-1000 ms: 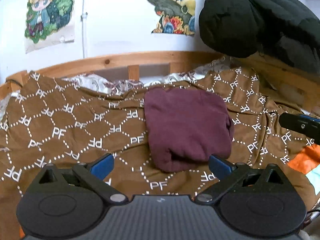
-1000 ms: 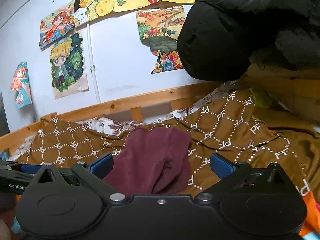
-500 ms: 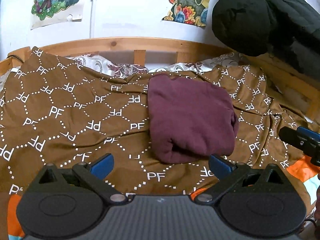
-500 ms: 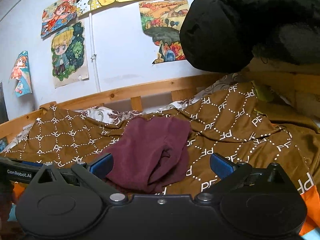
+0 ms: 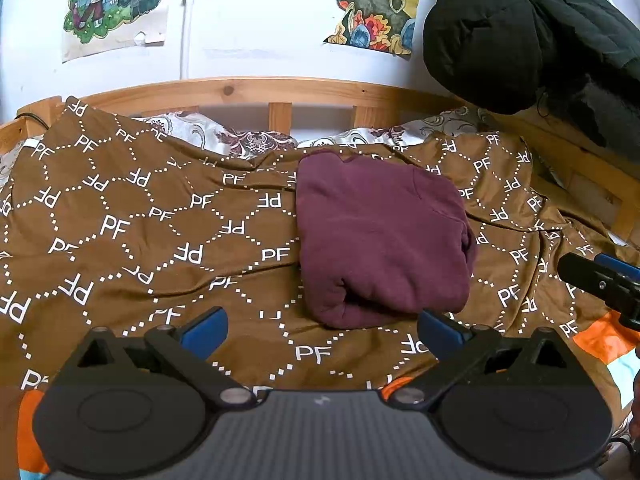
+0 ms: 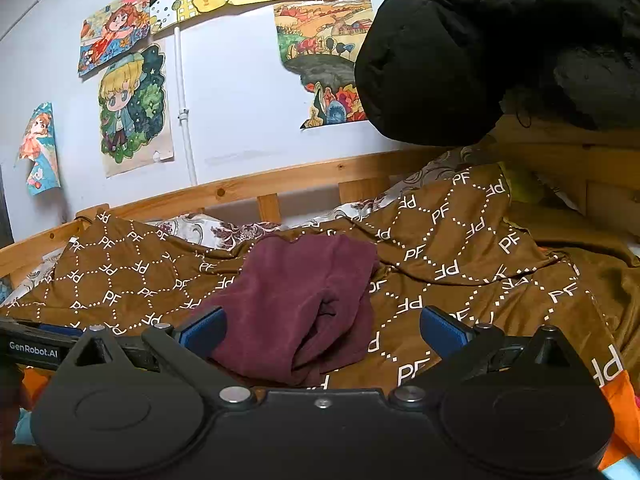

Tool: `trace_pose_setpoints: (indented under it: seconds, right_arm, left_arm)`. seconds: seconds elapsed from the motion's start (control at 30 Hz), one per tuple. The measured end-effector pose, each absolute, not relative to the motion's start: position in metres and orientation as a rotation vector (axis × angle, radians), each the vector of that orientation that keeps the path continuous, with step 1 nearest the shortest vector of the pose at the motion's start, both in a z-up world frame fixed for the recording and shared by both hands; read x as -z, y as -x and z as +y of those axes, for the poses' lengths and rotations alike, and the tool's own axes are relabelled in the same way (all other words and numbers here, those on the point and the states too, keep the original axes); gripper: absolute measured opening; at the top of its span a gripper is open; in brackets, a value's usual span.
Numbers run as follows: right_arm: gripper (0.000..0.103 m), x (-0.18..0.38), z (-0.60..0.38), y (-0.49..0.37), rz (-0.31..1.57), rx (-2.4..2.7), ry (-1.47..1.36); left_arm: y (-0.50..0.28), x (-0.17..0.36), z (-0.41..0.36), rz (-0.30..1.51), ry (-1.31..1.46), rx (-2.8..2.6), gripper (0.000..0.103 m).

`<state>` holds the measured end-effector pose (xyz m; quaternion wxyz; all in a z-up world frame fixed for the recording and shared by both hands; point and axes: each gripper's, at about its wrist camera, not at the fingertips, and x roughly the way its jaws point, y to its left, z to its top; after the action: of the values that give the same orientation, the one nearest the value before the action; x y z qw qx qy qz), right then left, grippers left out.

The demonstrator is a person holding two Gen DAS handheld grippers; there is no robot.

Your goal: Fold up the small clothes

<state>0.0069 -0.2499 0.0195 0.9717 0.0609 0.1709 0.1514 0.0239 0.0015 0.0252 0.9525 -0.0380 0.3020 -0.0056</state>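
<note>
I'm holding both grippers wide apart and empty: the left gripper (image 5: 320, 326) and right gripper (image 6: 320, 326) are hovering just in front of the folded maroon garment (image 5: 380, 236), which is lying on the brown patterned blanket (image 5: 140, 240).

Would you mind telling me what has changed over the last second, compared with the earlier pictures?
Both grippers have drawn back and lifted a little: more of the brown blanket shows, and the wall drawings sit higher in the left wrist view. The left gripper and right gripper took hold of nothing and stay open. The folded maroon garment lies where it was, in the same shape.
</note>
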Motion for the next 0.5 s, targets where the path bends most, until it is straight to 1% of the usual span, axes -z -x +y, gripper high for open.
trace_pose_setpoints:
  seconds: [0.5]
  right_arm:
    - [0.102,-0.0181,-0.2509,-0.0084,0.351,-0.304,-0.115]
  left_arm:
    - [-0.0229,-0.0227,0.0000,0.620,0.077,0.013,0.103]
